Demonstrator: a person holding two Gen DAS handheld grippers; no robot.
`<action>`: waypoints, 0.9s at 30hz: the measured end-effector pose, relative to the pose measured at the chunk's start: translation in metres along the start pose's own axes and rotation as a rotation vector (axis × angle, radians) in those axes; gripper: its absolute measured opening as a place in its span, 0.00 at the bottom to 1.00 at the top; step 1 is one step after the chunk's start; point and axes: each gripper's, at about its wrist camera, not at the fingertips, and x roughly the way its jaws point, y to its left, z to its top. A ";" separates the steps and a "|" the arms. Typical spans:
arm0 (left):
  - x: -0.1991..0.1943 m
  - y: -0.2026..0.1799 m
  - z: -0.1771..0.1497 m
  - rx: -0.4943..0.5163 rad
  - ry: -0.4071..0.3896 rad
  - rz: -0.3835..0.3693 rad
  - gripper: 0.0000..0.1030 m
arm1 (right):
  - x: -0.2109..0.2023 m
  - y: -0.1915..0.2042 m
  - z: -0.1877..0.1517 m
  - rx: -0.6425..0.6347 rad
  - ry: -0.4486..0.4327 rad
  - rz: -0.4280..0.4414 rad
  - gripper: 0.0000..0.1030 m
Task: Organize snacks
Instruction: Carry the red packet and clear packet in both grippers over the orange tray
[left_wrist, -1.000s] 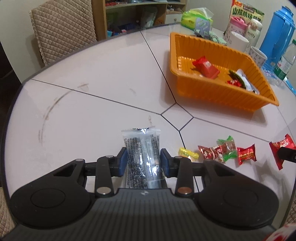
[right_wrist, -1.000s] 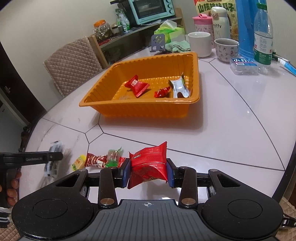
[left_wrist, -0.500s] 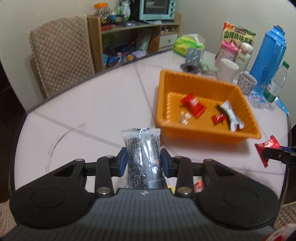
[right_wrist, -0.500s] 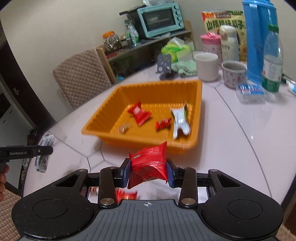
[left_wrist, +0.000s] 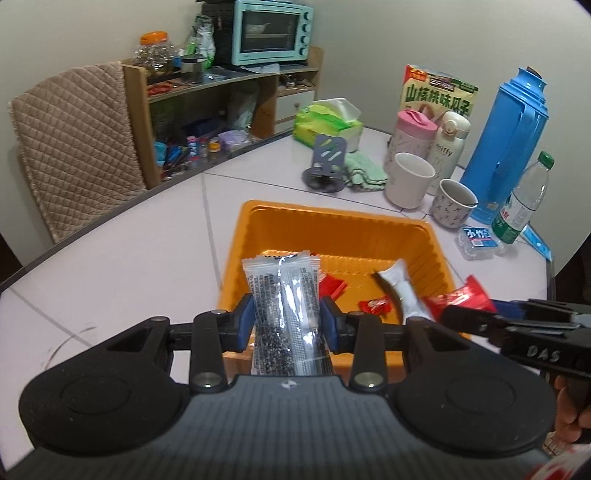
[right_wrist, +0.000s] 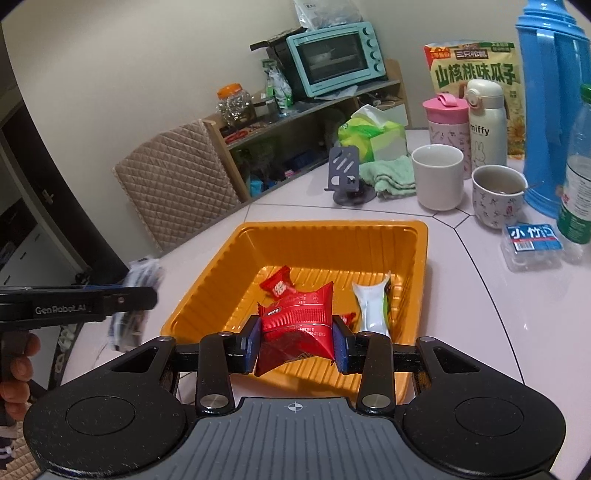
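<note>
Orange plastic marks the goal: the tray (right_wrist: 415, 258) sits on the white table (left_wrist: 110, 266), well in from its near edge, with mugs, flasks and a blue jug crowded toward the far right corner. Both grippers hang over the tray's near rim, each carrying one snack, which looks like the carry-and-drop step of the sorting.

Left gripper (left_wrist: 286, 321) is clamped on a clear sachet (left_wrist: 282, 295) with dark printed panels; its pads pinch the long sides low down, so the upper end stands free above the jaws and should fall clear when they part. Right gripper (right_wrist: 295, 345) is closed on a red packet (right_wrist: 299, 317), squeezed across its middle so the crimped ends flare out above and below. From the left wrist view the red packet sits just inside the tray's near right corner, beside the sachet, the two tools side by side but apart.

Already lying in the tray are a red wrapper (right_wrist: 277, 286) near the centre, a small red candy (left_wrist: 376, 305) toward the near side, and a white pouch (right_wrist: 371, 306) leaning toward the right wall. The tray floor toward the far wall is bare, so there is room for both snacks.

Judging by this, each gripper needs only to open over the tray; releasing too near the rim risks a packet sliding out onto the table.
</note>
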 end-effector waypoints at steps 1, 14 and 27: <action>0.005 -0.003 0.002 0.001 0.004 -0.004 0.33 | 0.004 -0.002 0.002 0.003 0.002 0.001 0.38; 0.063 -0.030 0.012 -0.008 0.087 -0.034 0.33 | 0.043 -0.029 0.007 0.035 0.047 -0.028 0.38; 0.105 -0.041 0.004 0.001 0.180 -0.030 0.34 | 0.062 -0.039 0.004 0.046 0.083 -0.041 0.38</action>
